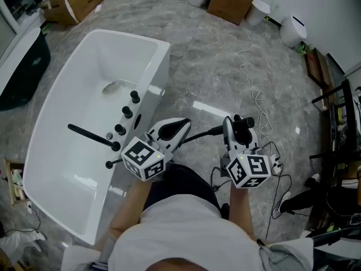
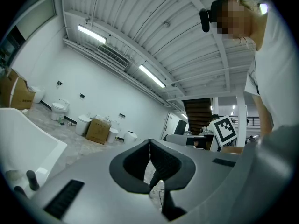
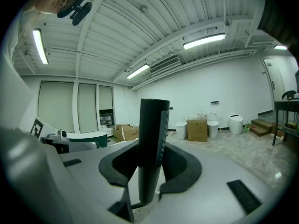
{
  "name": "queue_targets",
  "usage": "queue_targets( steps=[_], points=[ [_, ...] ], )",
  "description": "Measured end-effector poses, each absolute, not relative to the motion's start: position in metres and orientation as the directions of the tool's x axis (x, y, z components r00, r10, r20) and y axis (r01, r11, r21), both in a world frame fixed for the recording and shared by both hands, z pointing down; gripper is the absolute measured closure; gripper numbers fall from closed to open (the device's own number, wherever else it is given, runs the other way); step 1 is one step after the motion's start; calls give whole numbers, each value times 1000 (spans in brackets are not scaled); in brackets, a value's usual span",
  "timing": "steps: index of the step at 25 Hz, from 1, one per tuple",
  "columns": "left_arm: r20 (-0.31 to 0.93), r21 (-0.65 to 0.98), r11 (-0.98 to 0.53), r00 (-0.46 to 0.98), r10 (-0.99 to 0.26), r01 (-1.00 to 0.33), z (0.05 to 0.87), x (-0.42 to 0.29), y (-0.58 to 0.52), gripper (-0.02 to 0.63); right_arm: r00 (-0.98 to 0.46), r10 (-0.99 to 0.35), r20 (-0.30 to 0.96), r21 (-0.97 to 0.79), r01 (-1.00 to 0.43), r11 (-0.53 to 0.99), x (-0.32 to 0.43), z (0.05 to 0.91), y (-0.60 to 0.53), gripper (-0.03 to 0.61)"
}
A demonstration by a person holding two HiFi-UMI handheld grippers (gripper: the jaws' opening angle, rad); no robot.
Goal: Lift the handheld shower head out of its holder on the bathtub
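Head view, looking down: a white tub fills the left of the frame. At lower centre, the right gripper has its jaws partly closed on the black shower head, which is already clear of the tub rim and well apart from it. The head stands upright across the jaws, and its hose appears to trail left toward the tub. The left gripper (nearer the tub) has its jaws together, seemingly on nothing.
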State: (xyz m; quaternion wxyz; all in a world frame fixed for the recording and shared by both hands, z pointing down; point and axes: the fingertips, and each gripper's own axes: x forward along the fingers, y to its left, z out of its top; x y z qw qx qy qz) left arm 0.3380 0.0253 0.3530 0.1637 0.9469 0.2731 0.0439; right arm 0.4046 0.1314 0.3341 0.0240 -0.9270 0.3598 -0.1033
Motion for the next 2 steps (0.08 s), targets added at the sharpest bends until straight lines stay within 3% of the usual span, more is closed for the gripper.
queue_targets(
  steps=[2],
  points=[
    [-7,334,-796,846,533,505,353,339,27,603,721,-671,174,-121,-661,-741,405,335,133,446]
  ],
)
